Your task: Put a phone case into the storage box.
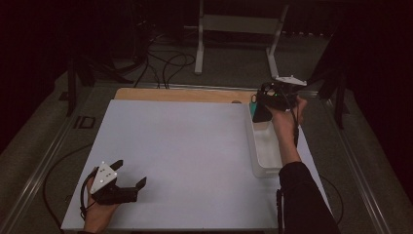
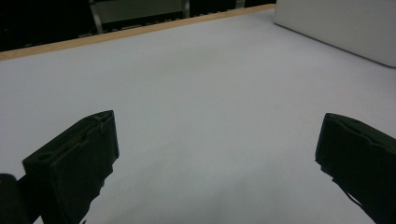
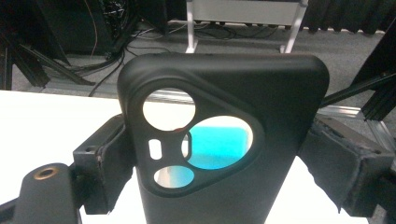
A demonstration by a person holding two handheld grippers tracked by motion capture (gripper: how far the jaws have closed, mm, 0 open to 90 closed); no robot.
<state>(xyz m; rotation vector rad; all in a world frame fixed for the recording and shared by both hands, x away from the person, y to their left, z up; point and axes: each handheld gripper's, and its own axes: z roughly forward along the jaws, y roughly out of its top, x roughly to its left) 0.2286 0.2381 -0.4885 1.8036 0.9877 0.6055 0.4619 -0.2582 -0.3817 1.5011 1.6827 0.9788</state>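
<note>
A black phone case [image 3: 261, 116] with a large camera cutout stands upright between the jaws of my right gripper [image 3: 219, 158], which is shut on it. In the high view that right gripper [image 1: 267, 105] holds the phone case [image 1: 261, 114] above the far end of a white bin [image 1: 267, 168]. A turquoise object [image 3: 219, 142] shows through the cutout; it also peeks out beside the case as a turquoise edge [image 1: 253, 100]. My left gripper [image 1: 130, 174] rests low at the near left of the white table [image 1: 185, 146], open, with nothing between its jaws [image 2: 217, 154].
The white bin's side [image 2: 345, 28] shows at the upper right of the left gripper view. A wooden strip [image 1: 180, 94] runs along the table's far edge. Beyond it are cables [image 1: 165, 63] on the floor and a white metal stand [image 1: 238, 24].
</note>
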